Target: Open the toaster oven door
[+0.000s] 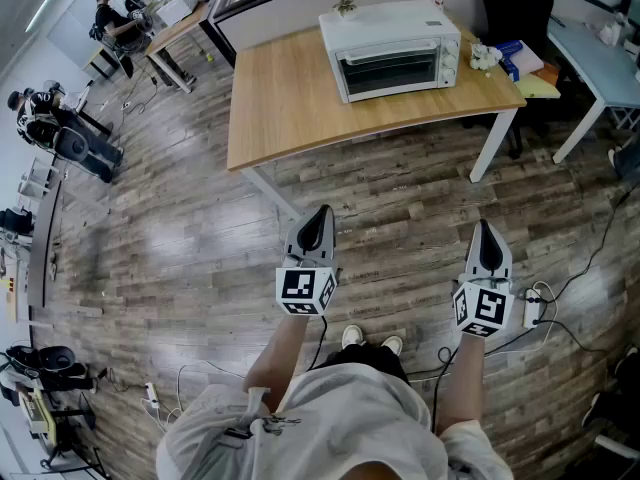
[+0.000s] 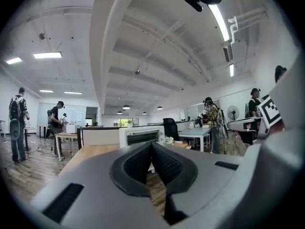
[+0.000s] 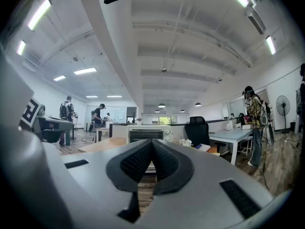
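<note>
- Wood-plank office floor surrounds the wooden surface [image 1: 300,108] that carries the toaster oven [image 1: 390,48].
- White metal box, probably light, so it may slide when pulled.
- Its glass door [image 1: 390,71] is shut and looks rigid; best gripped along the top edge.
- Left tool [image 1: 319,216] and right tool [image 1: 485,228], both closed and empty, hang well short of the toaster oven.

Plank floor [image 1: 200,248] (strip-lit ceiling [image 3: 190,42])
</note>
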Available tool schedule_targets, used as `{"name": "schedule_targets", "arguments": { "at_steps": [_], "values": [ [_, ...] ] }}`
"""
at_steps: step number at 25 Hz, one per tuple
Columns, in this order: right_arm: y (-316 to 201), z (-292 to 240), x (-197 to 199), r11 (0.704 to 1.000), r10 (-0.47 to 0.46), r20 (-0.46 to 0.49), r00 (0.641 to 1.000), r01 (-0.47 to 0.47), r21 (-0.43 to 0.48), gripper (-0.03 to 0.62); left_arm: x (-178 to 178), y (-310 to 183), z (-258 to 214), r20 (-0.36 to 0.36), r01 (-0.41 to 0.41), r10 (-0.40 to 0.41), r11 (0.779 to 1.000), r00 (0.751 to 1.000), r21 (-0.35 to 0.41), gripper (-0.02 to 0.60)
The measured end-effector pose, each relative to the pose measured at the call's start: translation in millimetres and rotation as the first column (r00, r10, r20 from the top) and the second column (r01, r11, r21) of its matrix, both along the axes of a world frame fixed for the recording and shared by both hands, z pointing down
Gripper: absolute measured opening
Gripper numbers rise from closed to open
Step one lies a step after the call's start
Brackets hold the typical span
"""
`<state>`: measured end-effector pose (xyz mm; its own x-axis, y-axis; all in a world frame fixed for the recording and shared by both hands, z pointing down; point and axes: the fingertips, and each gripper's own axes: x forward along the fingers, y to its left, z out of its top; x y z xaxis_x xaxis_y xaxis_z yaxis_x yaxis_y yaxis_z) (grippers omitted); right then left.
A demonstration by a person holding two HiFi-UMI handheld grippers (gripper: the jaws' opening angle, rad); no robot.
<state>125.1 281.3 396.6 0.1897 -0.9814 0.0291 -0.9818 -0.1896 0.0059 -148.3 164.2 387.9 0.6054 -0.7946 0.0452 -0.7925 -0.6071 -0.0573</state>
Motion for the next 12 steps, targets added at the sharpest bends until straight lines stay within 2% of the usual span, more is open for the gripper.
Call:
{"name": "schedule_targets", "arguments": {
  "at_steps": [7, 12],
  "values": [
    [2.1, -8.8, -37.1, 1.000, -0.015, 0.012, 1.000, 0.015, 0.022, 0.023, -20.1, 11.8, -8.9, 0.014, -0.052, 0.052, 0.998, 0.999, 0.035, 0.014],
    [1.1, -25.6, -52.3, 0.998, -0.011, 0.011, 1.000, 0.011, 0.059, 0.021, -32.4, 11.5, -16.0, -0.010, -0.062, 0.063, 0.997, 0.998, 0.042, 0.014]
  ]
}}
